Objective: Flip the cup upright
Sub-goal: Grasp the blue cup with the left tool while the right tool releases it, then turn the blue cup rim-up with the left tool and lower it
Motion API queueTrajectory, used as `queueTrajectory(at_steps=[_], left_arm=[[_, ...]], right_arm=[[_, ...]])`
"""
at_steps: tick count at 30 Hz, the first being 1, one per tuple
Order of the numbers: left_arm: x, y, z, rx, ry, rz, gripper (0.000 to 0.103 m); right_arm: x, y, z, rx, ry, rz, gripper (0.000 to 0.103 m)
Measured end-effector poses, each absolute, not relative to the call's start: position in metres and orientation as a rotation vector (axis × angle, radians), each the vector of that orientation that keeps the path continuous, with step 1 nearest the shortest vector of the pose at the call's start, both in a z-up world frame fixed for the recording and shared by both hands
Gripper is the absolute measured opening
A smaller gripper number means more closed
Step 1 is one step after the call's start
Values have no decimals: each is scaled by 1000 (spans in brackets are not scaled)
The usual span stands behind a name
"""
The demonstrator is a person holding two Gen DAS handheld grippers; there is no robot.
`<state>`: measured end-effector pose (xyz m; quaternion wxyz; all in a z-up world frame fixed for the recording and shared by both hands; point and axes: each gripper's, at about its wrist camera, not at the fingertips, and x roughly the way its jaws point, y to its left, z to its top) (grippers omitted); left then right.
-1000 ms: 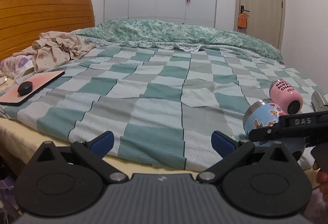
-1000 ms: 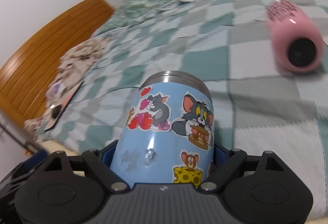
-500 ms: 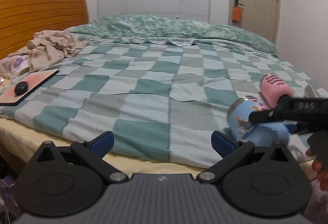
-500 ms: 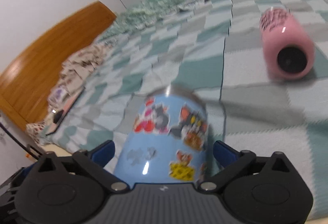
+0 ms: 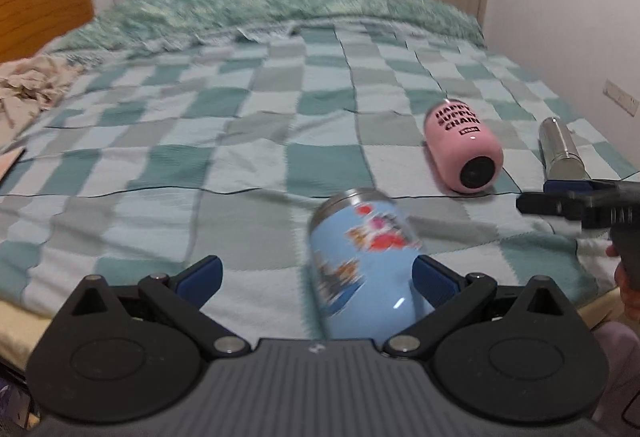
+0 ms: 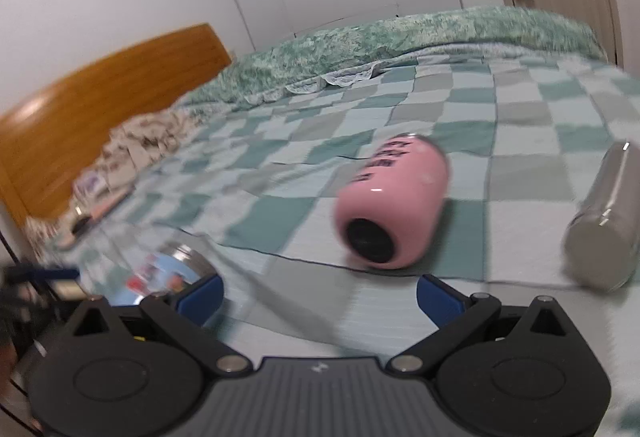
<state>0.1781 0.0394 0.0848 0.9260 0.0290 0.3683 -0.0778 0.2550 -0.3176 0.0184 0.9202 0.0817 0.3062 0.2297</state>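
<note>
A blue cartoon-sticker cup (image 5: pixel 362 269) with a steel rim stands upright near the bed's front edge, blurred, between my left gripper's open fingers and close to the right finger (image 5: pixel 434 279). My left gripper (image 5: pixel 316 277) is open. My right gripper (image 6: pixel 318 295) is open and empty; it also shows at the right of the left wrist view (image 5: pixel 560 203). The blue cup shows blurred at the lower left of the right wrist view (image 6: pixel 168 273). A pink cup (image 5: pixel 464 153) lies on its side; in the right wrist view (image 6: pixel 394 201) it is just ahead of the right gripper.
A steel bottle (image 5: pixel 560 149) lies on its side at the right, also in the right wrist view (image 6: pixel 608 221). A checked green blanket (image 5: pixel 240 125) covers the bed. Crumpled clothes (image 5: pixel 28 85) lie far left by the wooden headboard (image 6: pixel 100 105).
My right gripper has let go of the blue cup and moved right toward the pink cup. My left gripper has swung right, so the blue cup now stands between its fingers.
</note>
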Motion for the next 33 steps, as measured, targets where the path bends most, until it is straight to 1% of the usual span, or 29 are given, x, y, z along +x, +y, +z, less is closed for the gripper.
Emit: queueTrajectory(at_steps=[5,10,13,16,17,23,33], left_arm=[[226,12,77,86,911,-125,103],[256,-1,67,91,1028,-124,103],[272,-5,56,80,1135,-125,103],[280,-7,49,85,1167,-99,89],[282,-6,48,71,1177,-94,89],[268,-11,53,96,1099,-75,88],[217,10,62,-6,878,-90,87]], right_arm=[[259,-335,11,66,602,476,103],[271,-348,2,36,597,498,103],[276,-355,-4,30,603,514,103],[279,-359,-10,33,610,526,103],[279,-360,-12,38,610,529,103],[272,-364,-18,80,611,538,103],[245,-368,-9,177,552,502,103]])
